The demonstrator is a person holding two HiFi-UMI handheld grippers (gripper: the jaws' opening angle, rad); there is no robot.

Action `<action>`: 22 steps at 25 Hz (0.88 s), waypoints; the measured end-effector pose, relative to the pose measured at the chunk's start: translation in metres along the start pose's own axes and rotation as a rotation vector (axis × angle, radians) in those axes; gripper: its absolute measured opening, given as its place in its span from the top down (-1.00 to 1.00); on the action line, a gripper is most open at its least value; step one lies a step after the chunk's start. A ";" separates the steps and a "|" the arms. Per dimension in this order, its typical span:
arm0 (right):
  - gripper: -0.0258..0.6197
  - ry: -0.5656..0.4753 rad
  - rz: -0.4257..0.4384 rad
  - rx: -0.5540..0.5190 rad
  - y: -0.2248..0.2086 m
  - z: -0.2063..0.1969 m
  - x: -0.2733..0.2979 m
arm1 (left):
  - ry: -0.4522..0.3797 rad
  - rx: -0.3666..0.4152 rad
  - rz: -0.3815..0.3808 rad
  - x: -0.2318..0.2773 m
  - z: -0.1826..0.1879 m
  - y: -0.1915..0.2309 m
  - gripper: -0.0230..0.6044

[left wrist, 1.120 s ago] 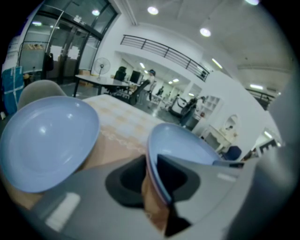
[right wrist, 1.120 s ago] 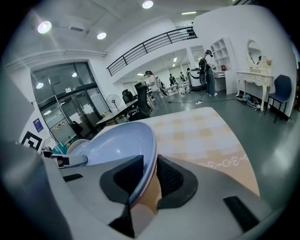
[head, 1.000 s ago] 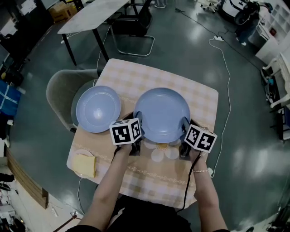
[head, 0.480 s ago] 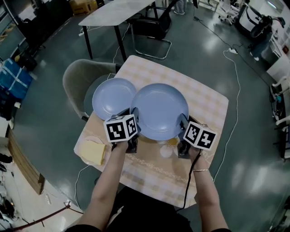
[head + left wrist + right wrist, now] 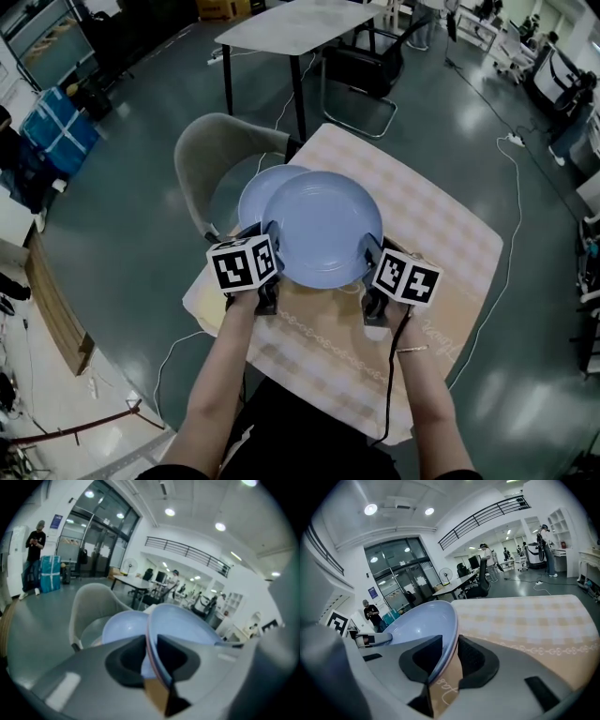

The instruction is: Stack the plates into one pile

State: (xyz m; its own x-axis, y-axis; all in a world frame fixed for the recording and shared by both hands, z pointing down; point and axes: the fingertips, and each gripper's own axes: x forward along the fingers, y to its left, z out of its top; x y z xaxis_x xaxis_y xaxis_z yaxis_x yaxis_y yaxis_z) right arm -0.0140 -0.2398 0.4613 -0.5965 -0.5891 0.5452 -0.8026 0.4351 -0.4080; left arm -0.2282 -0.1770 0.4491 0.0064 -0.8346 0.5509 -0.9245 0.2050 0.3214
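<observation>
Large blue plate [image 5: 321, 228] was held up over checked worktop [image 5: 441, 253] between both claws. Left claw [image 5: 270, 246] was clenched on its rim at 8 o'clock. Right claw [image 5: 371, 255] was on rim at 4 o'clock; its jaws had just been opening, rim between pads and touching both. Small blue plate [image 5: 255, 192] lay on worktop at 10 o'clock, partly covered by large plate. Grey chair [image 5: 202, 155] stood beyond it.

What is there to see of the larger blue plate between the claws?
The larger round pale-blue plate, glossy and empty, hangs over the checked tablecloth, overlapping the smaller blue plate. The left claw is shut on its left rim; the right claw holds its right rim between jaws that have just been opening.
</observation>
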 end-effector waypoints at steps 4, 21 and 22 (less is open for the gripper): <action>0.62 0.020 0.012 -0.027 0.032 0.001 0.036 | -0.016 -0.019 0.036 0.003 0.014 0.043 0.68; 0.61 0.067 -0.078 -0.112 0.043 -0.004 0.125 | 0.049 -0.028 0.022 0.071 0.022 0.109 0.67; 0.61 0.074 -0.085 -0.111 0.040 -0.007 0.127 | 0.055 -0.025 0.021 0.073 0.020 0.109 0.67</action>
State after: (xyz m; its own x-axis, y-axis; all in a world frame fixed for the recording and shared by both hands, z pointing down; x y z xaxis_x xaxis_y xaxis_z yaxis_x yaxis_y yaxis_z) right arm -0.1221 -0.2920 0.5193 -0.5214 -0.5769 0.6288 -0.8434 0.4606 -0.2767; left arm -0.3362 -0.2262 0.5088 0.0089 -0.8006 0.5992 -0.9149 0.2353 0.3280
